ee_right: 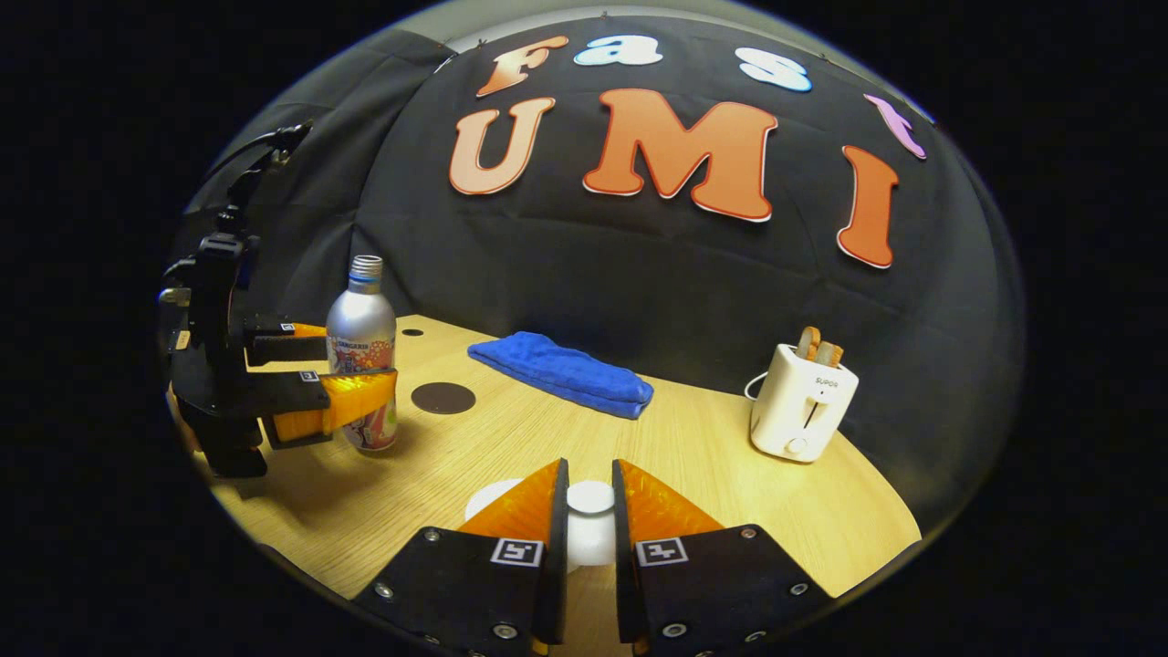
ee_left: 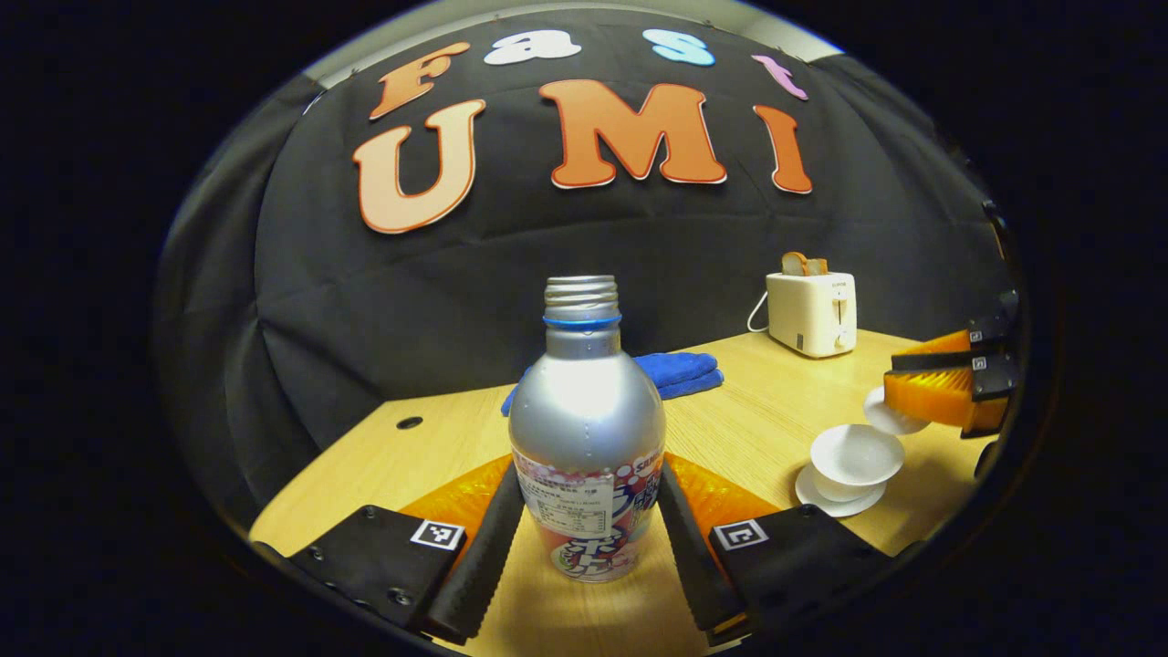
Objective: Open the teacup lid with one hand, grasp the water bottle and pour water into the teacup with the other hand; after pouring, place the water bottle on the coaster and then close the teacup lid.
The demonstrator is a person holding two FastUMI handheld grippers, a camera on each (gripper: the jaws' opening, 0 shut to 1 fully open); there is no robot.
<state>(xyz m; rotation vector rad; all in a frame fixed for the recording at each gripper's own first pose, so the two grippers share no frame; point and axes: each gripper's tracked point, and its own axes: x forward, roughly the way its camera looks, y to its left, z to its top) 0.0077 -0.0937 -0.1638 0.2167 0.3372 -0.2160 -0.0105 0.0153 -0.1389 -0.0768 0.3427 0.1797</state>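
Blue towel (ee_right: pixel 566 370) and toaster (ee_right: pixel 801 401) stand behind water bottle (ee_left: pixel 587 438).

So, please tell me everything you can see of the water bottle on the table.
The water bottle is a silvery, metal-looking bottle with a rounded shoulder, a blue ring under a threaded neck and no cap on it. A colourful printed label wraps its lower half. It stands upright on the wooden table, between the two fingers of the left gripper, which close in on its sides at label height. In the right gripper view it stands near a dark round coaster, apart from it.
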